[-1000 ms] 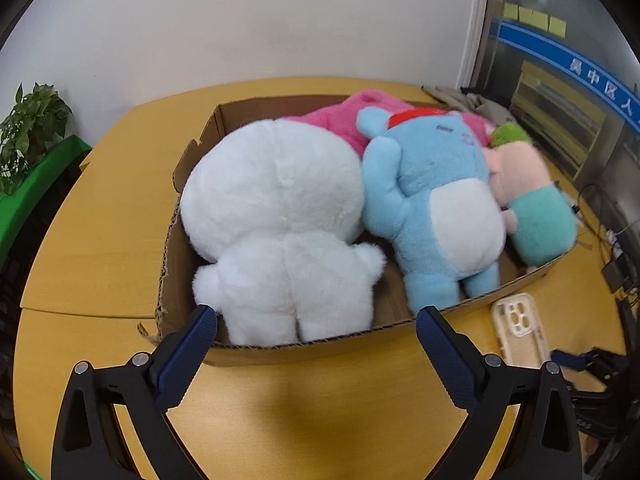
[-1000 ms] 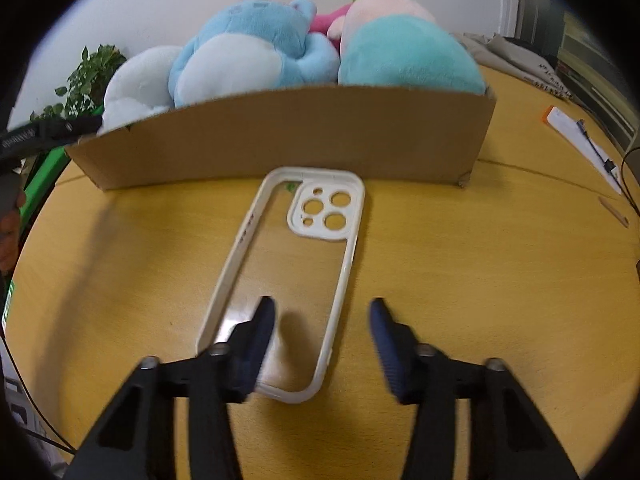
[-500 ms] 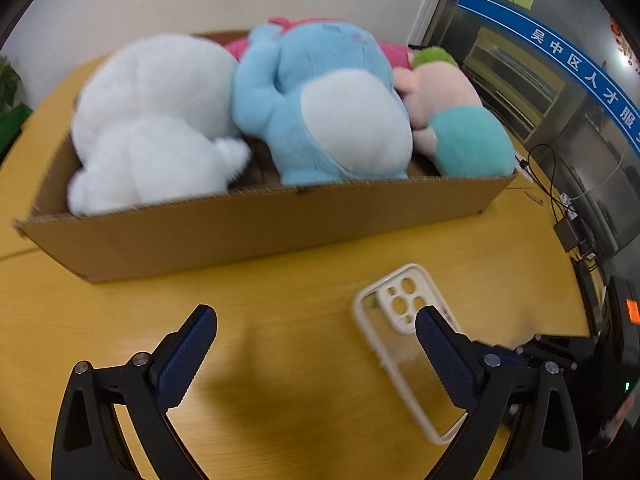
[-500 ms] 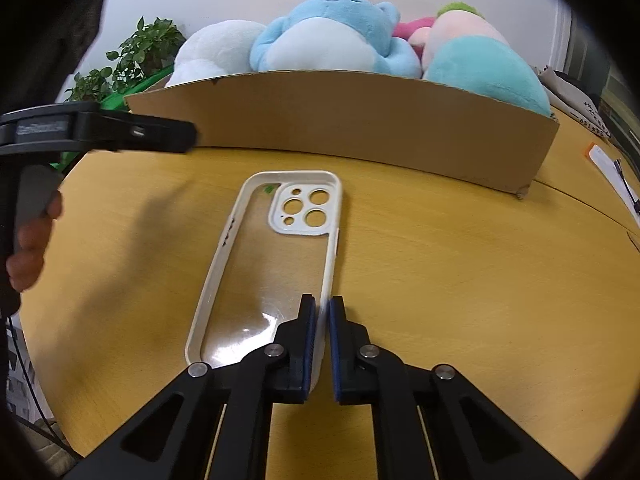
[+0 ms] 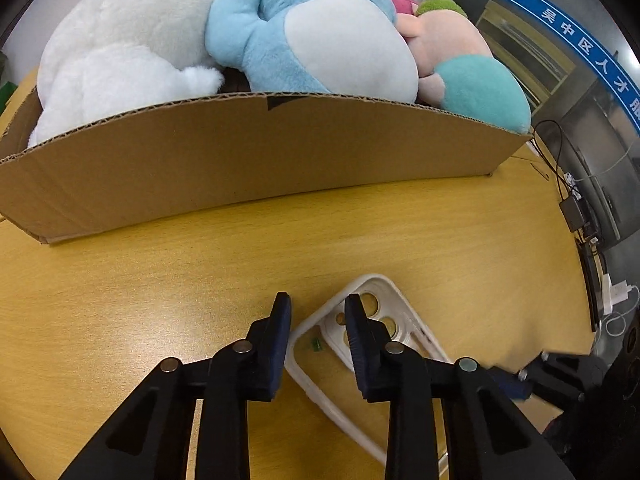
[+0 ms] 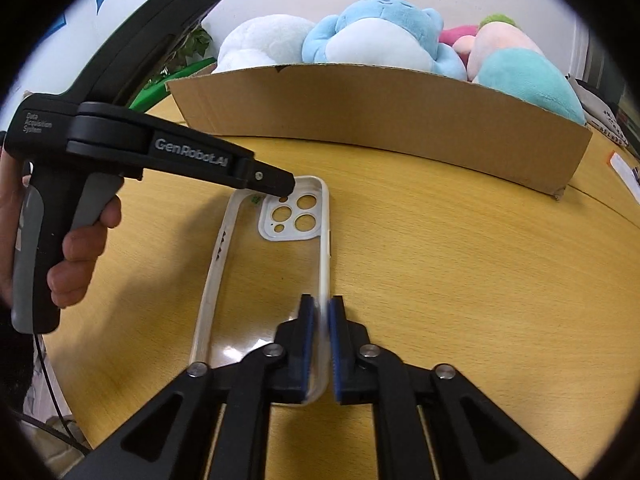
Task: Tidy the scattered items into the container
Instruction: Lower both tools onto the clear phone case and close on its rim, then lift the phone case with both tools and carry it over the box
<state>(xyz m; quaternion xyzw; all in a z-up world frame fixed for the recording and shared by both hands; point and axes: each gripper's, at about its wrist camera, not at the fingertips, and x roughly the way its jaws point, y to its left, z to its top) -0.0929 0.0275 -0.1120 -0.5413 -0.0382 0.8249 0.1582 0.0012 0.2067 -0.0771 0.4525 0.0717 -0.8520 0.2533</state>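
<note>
A clear phone case with a white rim [image 6: 272, 264] lies on the wooden table in front of the cardboard box [image 6: 380, 120]. My right gripper [image 6: 319, 312] is shut on the case's right rim near its lower end. My left gripper [image 5: 317, 314] is partly closed, its jaws straddling the case's top left corner [image 5: 320, 316] without clearly pinching it; it also shows in the right wrist view [image 6: 280, 186]. The box [image 5: 248, 164] holds a white plush [image 5: 120, 52], a blue plush [image 5: 320, 28] and a pink-and-teal plush [image 5: 468, 68].
A green plant [image 6: 188, 46] stands behind the box at the left. Papers [image 6: 624, 168] lie on the table at the right. Cables and a charger [image 5: 580, 216] sit beyond the table's right edge.
My left gripper has come down from the box to the case's top corner and narrowed. My right gripper closed on the case's right rim and still holds it.
</note>
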